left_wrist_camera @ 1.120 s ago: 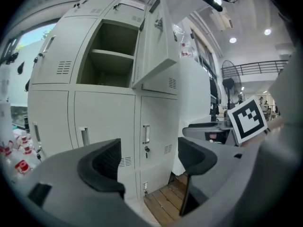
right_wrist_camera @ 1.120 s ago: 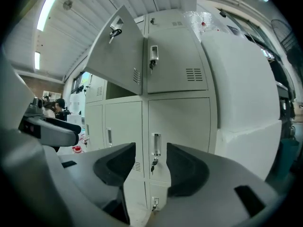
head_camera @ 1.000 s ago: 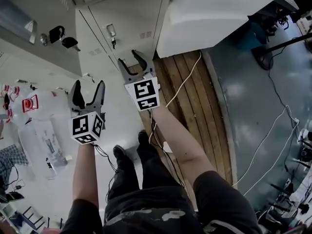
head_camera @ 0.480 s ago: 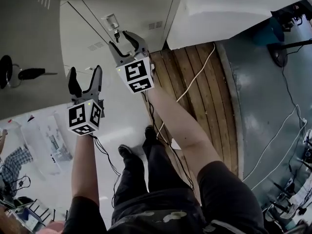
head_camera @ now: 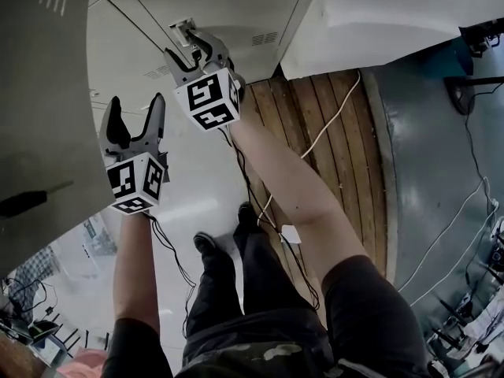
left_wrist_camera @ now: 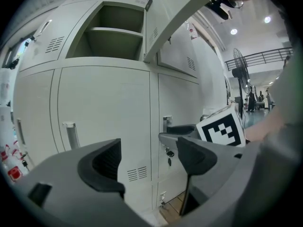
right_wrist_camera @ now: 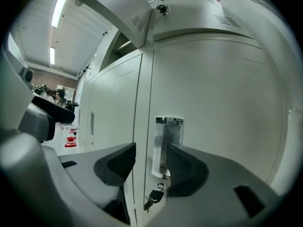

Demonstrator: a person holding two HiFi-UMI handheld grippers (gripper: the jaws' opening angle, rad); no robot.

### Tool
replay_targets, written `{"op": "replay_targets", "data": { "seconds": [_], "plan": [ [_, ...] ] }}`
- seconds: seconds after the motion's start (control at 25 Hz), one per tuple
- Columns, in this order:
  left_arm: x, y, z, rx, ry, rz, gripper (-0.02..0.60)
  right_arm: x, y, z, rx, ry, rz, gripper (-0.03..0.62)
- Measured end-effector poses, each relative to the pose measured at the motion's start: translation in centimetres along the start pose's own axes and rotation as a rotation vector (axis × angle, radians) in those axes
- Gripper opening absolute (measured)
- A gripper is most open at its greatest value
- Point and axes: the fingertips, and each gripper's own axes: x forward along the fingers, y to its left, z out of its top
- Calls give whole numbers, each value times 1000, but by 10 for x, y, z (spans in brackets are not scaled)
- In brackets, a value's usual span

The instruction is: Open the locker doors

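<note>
The grey locker bank (head_camera: 228,6) has a closed lower door with a chrome handle (right_wrist_camera: 165,143) and a key (right_wrist_camera: 154,196) hanging under it. My right gripper (head_camera: 183,46) is open right at that handle (head_camera: 183,28). In the right gripper view the handle shows in the gap of the right gripper (right_wrist_camera: 149,167), partly behind the right finger (right_wrist_camera: 187,167); contact cannot be told. My left gripper (head_camera: 134,105) hangs open and empty lower left. In its own view the left gripper (left_wrist_camera: 149,157) faces another closed door with a handle (left_wrist_camera: 71,135). An upper compartment (left_wrist_camera: 113,37) stands open.
The open upper door (head_camera: 39,93) hangs over the left side, a key (head_camera: 24,203) in its lock. A white box (head_camera: 394,14) sits right of the lockers on wooden planks (head_camera: 331,140), with a white cable (head_camera: 315,140) across them. The person's legs (head_camera: 236,290) stand below.
My right gripper has moved up and forward to the lower door's handle. The left gripper has stayed open beside it. The head view has swung, so the open upper door now fills the left.
</note>
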Motion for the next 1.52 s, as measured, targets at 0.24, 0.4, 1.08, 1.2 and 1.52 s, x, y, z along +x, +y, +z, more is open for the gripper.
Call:
{"op": "replay_targets", "data": {
  "seconds": [0.24, 0.4, 1.08, 1.2, 1.52],
  "plan": [
    [2, 2, -4, -24, 17, 14, 370, 12, 2, 7, 37, -10, -6, 200],
    [1, 0, -2, -27, 14, 7, 370, 10, -4, 7, 110, 6, -20, 146],
    [-33, -32, -13, -35, 28, -66, 370, -52, 13, -7, 132, 94, -59, 127],
    [-42, -39, -14, -34, 32, -81, 370, -66, 13, -10, 132, 107, -74, 129],
    [-70, -53, -12, -27, 34, -115, 370, -98, 14, -14, 120, 112, -76, 133]
  ]
}}
